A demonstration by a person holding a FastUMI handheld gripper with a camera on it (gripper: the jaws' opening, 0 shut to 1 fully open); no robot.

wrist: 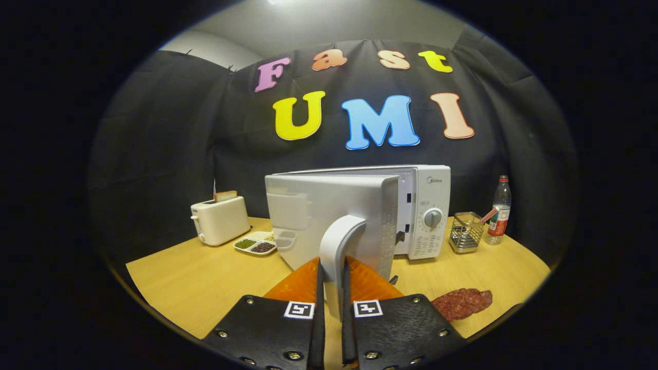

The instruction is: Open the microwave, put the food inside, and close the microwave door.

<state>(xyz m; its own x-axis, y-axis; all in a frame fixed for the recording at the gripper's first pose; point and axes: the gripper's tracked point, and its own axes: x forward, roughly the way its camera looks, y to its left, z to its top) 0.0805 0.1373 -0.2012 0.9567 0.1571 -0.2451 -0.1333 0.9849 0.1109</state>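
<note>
Gripper [331,300]: fingers closed on the door handle [339,246]. Microwave door [334,221]: swung wide open toward the fingers. Microwave [424,205]: mid-desk, toward the back edge. Food, a reddish meat slice [461,303]: flat on the desk [205,282] near its front edge, just right of the fingers. Toaster [220,220], divided dish [255,244]: back left. Wire basket [467,232], bottle [499,210]: back right.

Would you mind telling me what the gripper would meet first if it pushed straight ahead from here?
The gripper is already shut on the door handle, so it would likely press the open microwave door further back.
</note>
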